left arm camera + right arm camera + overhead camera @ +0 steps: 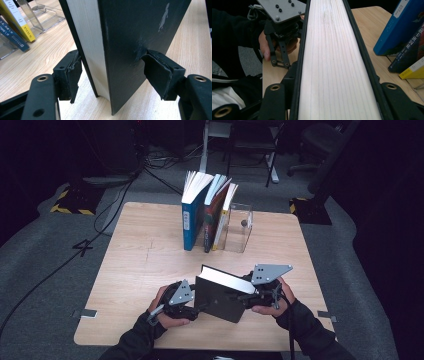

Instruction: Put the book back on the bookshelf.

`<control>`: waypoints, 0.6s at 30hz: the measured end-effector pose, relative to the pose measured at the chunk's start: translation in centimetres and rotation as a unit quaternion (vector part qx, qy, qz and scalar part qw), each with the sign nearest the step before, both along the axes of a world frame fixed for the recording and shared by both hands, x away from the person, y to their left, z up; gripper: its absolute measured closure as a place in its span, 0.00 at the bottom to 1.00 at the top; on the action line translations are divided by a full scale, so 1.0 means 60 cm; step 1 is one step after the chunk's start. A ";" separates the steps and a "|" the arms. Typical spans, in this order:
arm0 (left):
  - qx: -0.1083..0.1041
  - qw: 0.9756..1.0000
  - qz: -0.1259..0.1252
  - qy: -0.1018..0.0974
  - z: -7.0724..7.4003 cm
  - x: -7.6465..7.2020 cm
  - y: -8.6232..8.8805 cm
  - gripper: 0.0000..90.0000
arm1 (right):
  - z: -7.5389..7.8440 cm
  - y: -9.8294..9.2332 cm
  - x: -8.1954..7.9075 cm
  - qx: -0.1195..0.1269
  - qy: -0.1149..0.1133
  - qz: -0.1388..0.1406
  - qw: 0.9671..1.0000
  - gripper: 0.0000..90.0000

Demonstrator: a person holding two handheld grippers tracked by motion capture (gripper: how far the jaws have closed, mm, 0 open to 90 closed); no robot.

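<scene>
1. The wooden table carries everything.
2. A row of books stands upright against a clear bookend at the far side.
3. The black book stands tilted at the near edge, between both grippers.
4. The right gripper clamps its covers.
5. The left gripper straddles its lower corner, pads released and clear of the covers.
</scene>
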State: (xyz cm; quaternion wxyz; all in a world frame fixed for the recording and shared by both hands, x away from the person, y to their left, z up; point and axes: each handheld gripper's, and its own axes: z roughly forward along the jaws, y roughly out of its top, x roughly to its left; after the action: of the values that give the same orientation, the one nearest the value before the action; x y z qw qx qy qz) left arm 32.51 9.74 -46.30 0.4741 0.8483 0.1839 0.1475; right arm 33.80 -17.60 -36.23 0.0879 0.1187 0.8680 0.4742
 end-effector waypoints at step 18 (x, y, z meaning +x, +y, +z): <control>0.093 0.986 0.135 0.043 -0.041 -0.022 0.160 0.28 | 0.013 -0.007 0.001 -0.036 0.017 0.004 0.999 0.56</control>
State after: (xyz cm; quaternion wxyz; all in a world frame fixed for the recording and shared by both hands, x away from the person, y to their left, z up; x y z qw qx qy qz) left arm 31.21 19.32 -48.76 0.3602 0.8619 0.3022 0.1900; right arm 33.85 -18.04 -35.43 0.0754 0.1197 0.8866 0.4405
